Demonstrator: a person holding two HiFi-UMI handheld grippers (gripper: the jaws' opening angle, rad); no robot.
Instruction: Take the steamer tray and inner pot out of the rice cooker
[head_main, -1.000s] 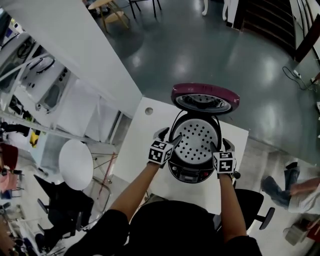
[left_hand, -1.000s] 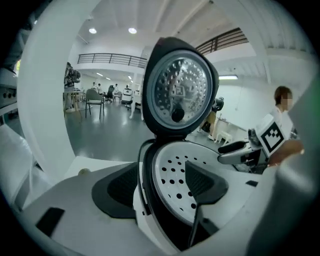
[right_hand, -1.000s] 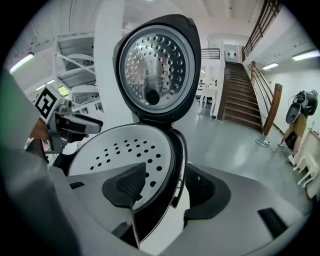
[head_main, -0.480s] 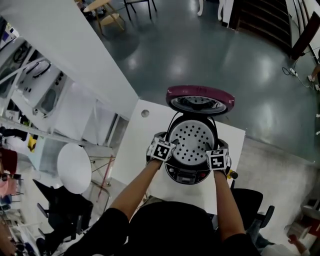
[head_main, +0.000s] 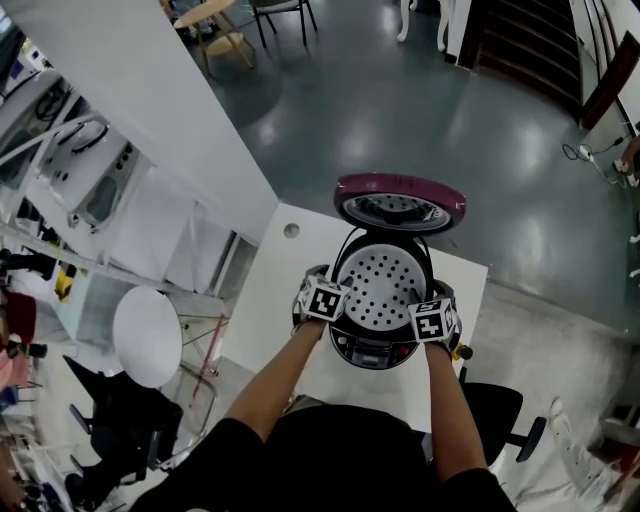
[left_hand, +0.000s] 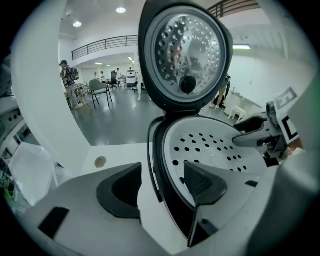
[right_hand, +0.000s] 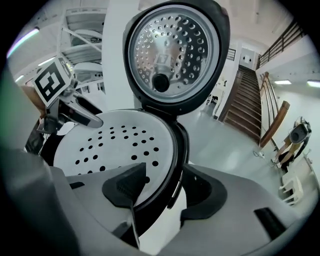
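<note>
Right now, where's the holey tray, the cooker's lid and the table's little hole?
Steamer tray (head_main: 385, 290), head view, middle of its holed floor.
Rice cooker lid (head_main: 398, 208), head view, its shiny inner plate.
Table hole (head_main: 291, 230), head view, its centre.

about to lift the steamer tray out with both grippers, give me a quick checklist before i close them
1. Path above clear: the maroon-topped lid stands fully open: ok.
2. Tray in place: the white perforated steamer tray sits in the black rice cooker: ok.
3. The left gripper is open, one jaw over the tray, one outside the cooker's rim: ok.
4. The right gripper is open, same stance on the opposite side: ok.
5. Jaws will pinch only the tray's edge: cannot tell.
</note>
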